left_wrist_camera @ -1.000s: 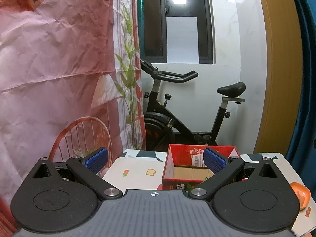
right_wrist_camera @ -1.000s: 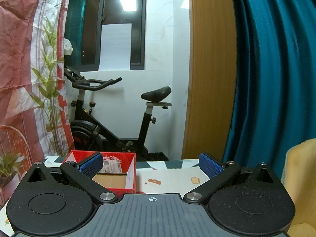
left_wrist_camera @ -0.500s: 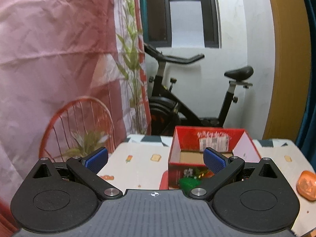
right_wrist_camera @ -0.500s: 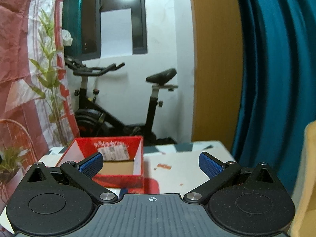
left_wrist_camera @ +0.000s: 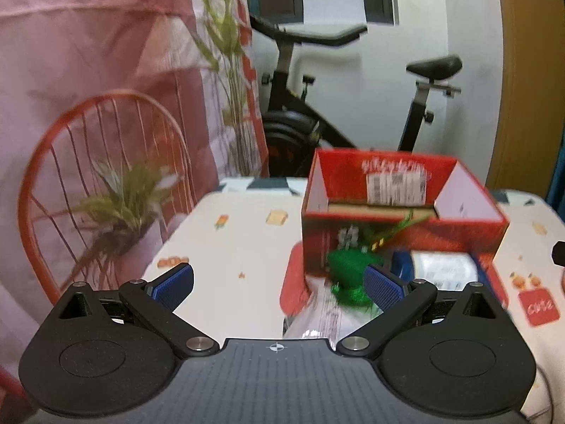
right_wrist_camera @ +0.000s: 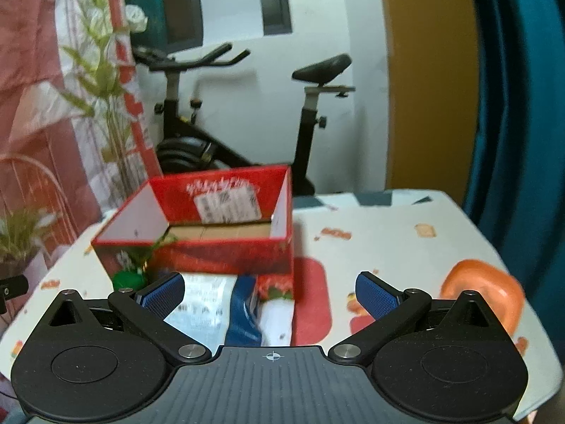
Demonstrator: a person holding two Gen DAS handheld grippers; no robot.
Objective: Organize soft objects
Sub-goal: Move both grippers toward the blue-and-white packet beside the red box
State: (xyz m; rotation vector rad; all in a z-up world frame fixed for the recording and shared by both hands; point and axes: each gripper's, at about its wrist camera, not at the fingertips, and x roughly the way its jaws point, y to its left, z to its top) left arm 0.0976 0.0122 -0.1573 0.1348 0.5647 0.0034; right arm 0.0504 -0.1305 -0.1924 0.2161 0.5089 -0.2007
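Both views are evenly and moderately lit indoors. Motion blur softens the red box (left_wrist_camera: 402, 226) and the background. The fisheye lens bends the edges.

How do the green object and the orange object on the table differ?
The green object sits against the front of the red box; the orange object lies apart, off to the right. The green one looks smaller and has leafy sprigs; the orange one is smooth and rounded. Both rest on the table.
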